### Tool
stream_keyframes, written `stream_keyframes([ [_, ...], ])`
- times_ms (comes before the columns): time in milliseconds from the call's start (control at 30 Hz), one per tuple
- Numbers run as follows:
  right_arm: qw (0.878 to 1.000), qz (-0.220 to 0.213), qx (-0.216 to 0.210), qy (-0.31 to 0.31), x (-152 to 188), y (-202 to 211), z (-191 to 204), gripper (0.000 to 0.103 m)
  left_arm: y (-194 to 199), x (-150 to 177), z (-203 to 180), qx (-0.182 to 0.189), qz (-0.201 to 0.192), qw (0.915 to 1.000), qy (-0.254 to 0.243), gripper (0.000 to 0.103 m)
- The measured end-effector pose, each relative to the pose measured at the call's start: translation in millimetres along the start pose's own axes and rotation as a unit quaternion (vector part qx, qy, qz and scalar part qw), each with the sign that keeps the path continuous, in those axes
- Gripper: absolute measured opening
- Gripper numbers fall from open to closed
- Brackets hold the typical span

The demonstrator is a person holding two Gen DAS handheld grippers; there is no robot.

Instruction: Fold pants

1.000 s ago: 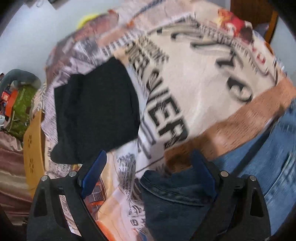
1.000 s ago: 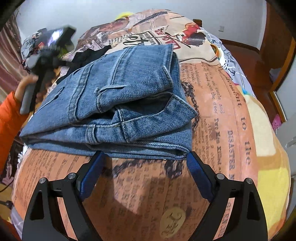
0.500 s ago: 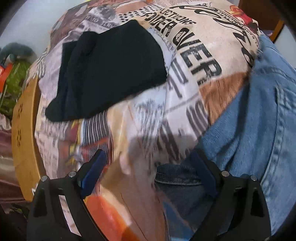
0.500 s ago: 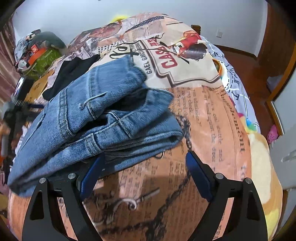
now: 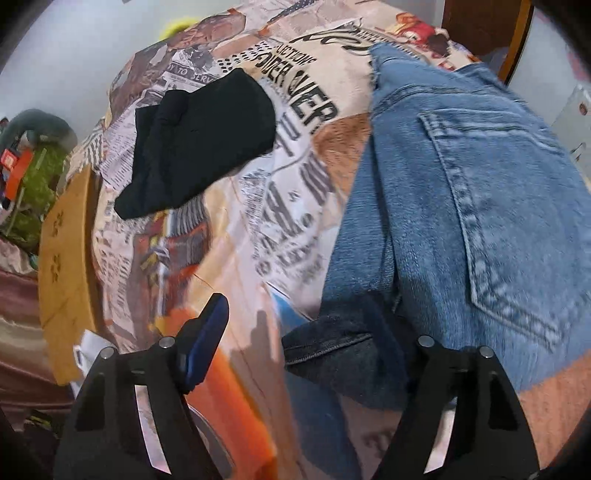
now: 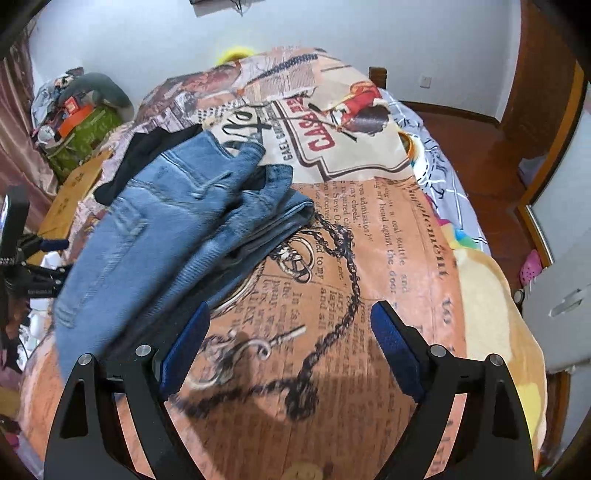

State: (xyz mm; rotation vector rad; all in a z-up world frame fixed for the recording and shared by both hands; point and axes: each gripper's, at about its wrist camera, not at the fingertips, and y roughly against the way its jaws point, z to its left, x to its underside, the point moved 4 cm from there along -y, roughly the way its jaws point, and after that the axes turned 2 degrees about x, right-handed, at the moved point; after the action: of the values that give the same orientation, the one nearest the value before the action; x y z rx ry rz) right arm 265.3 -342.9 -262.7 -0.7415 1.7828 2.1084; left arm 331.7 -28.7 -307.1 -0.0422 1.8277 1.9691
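My jeans (image 6: 177,236) lie folded on the bed (image 6: 388,258) beside a black garment (image 5: 199,144) — my left gripper (image 5: 299,325) and right gripper (image 6: 291,343) both spread, holding nothing.

Pale blue walls (image 6: 369,33), reddish wooden floor (image 6: 476,147), bed (image 6: 388,229) under newspaper-print cover, cardboard box (image 5: 66,258) alongside.

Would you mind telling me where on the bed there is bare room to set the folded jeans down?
The widest free patch is the orange newsprint area of the bedspread, between the jeans and the yellow blanket edge. A narrower strip of bedspread runs between the jeans and the black garment. The bed's left side is crowded: black garment, jeans and cardboard box.
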Motion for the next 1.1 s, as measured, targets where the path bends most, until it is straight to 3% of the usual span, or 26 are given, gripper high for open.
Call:
stream_keyframes([
  [267, 0.999, -0.02, -0.022, 0.029, 15.4, 26.9, 26.9, 0.087, 30.0, 21.7, -28.9, 0.083, -0.021, 0.996, 0.025, 0.076],
  [433, 0.999, -0.015, -0.036, 0.035, 29.9, 24.2, 39.8, 0.087, 48.0, 23.7, -37.5, 0.077, -0.041, 0.9959, 0.023, 0.075],
  [500, 0.998, -0.011, -0.039, 0.038, 36.3, 21.2, 43.5, 0.085, 56.8, 24.5, -37.3, 0.094, -0.052, 0.9939, 0.026, 0.075],
  [633, 0.998, -0.005, -0.049, 0.038, 45.4, 17.3, 49.8, 0.061, 70.4, 27.2, -36.0, 0.1, -0.081, 0.9913, 0.029, 0.075],
  [767, 0.997, -0.007, -0.066, 0.031, 46.7, 16.0, 55.8, 0.041, 51.3, 33.8, -40.5, 0.106, -0.055, 0.9926, 0.019, 0.075],
  [900, 0.998, -0.011, -0.053, 0.041, 49.7, 8.7, 59.5, 0.036, 43.4, 36.7, -36.4, 0.105, -0.071, 0.9917, 0.019, 0.083],
  [1100, 0.998, -0.014, -0.055, 0.036, 55.9, 8.7, 55.3, 0.029, 33.2, 45.5, -19.8, 0.121, -0.066, 0.9885, 0.063, 0.084],
])
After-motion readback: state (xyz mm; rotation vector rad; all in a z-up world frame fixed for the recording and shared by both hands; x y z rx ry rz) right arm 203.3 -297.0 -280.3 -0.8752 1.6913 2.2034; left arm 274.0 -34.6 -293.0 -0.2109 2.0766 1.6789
